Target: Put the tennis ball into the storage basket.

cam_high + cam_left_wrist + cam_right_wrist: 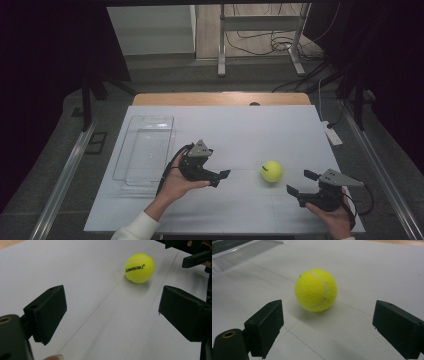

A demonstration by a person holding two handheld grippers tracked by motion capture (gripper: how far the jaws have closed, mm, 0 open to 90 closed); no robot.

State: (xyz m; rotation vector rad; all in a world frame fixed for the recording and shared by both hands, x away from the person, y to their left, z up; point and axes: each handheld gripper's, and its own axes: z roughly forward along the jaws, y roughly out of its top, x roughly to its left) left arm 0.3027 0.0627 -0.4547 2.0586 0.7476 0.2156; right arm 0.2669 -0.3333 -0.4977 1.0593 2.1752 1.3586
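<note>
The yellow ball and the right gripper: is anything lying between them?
No. In the right gripper view only bare white table separates the yellow ball from the open right gripper.

The tennis ball [316, 290] is fuzzy yellow felt with a smooth white seam. Both grippers' jaws are matt black plastic, faintly scratched. The table [280, 125] has a smooth matt white top and a wooden far edge. The tray [145, 150] is clear, glossy ribbed plastic
</note>
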